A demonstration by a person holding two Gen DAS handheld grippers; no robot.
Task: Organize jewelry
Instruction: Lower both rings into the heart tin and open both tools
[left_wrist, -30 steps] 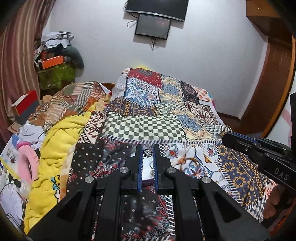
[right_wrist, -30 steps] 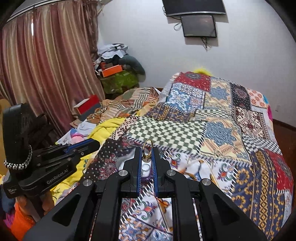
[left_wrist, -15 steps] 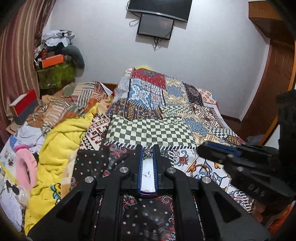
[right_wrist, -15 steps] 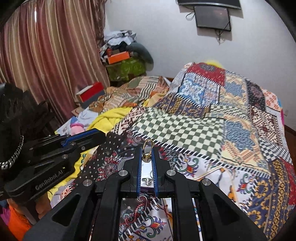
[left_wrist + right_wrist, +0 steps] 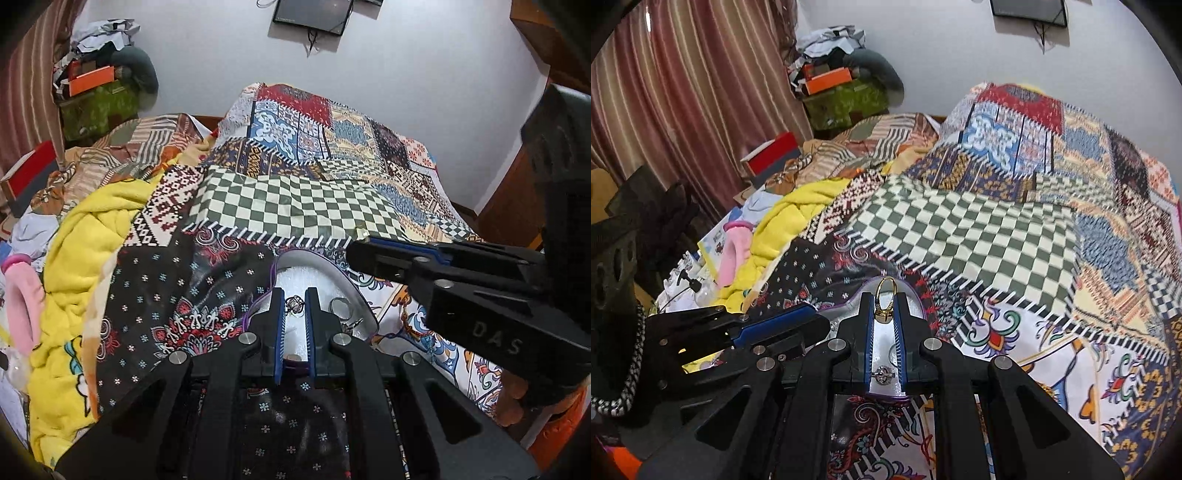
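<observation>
Right wrist view, right tool (image 5: 885,308) nearly closed, pinching gold ring (image 5: 886,300); left tool (image 5: 294,308) slightly apart, around silver trinket (image 5: 293,305).

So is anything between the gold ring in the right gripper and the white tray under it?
Nothing visible. The gold ring sits pinched at the right gripper fingers' tips, above the white purple-rimmed tray.

Patchwork bedspread (image 5: 295,206), yellow blanket (image 5: 92,236), striped curtain (image 5: 683,92)
</observation>
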